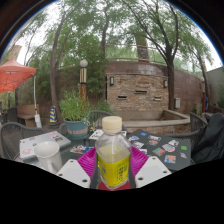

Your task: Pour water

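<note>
To your left a white cup (47, 153) stands on the worktop (150, 140); your hand-held gripper (113, 172) holds a clear bottle (113, 155) with yellow label and white cap upright, both pads pressing its sides; a potted plant (75, 112) sits beyond.

there is only one view, so no part of the scene is shared with another view. the camera rides on the gripper (113, 172) and looks forward along its two fingers, almost level, a little above the table (160, 150). it is very near to the bottle (113, 155), which stands between the fingers close before the lens. it faces across the table to a far brick structure (138, 88) and trees (100, 35). the wide lens bends the scene round.
</note>
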A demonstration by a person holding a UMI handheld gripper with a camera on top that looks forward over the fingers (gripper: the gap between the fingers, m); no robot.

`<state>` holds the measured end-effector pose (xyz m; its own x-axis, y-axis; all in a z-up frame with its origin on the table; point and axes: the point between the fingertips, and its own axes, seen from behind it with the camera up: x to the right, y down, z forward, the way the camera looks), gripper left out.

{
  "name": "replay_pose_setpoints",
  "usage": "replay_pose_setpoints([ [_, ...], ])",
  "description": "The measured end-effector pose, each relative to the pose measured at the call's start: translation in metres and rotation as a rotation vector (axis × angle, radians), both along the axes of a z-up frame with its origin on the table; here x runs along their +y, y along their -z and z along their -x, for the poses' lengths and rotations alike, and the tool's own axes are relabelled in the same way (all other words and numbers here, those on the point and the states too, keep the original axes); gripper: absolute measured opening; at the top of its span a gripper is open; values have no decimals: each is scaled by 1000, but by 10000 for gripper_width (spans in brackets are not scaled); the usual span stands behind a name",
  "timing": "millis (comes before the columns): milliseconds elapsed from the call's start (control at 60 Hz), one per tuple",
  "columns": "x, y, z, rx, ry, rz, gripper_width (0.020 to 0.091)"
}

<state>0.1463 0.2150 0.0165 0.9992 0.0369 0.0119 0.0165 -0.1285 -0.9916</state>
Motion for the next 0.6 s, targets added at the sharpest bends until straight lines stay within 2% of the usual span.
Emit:
replay_pose_setpoints([
  [100, -8, 42, -15, -7, 15, 59, 454],
  [133, 6, 26, 3, -7, 20, 42, 455],
  [267, -5, 29, -1, 9, 20, 22, 460],
  [383, -2, 29, -1, 8, 47, 42, 620],
  [417, -4, 32, -2, 4, 58, 68, 720],
  [450, -10, 34, -3, -1, 59, 81, 850],
  [467, -15, 34, -1, 0, 58, 85, 862],
  [517, -29, 33, -4, 10, 74, 82, 823],
  [600, -64, 23, 3, 27, 79, 76, 843],
])
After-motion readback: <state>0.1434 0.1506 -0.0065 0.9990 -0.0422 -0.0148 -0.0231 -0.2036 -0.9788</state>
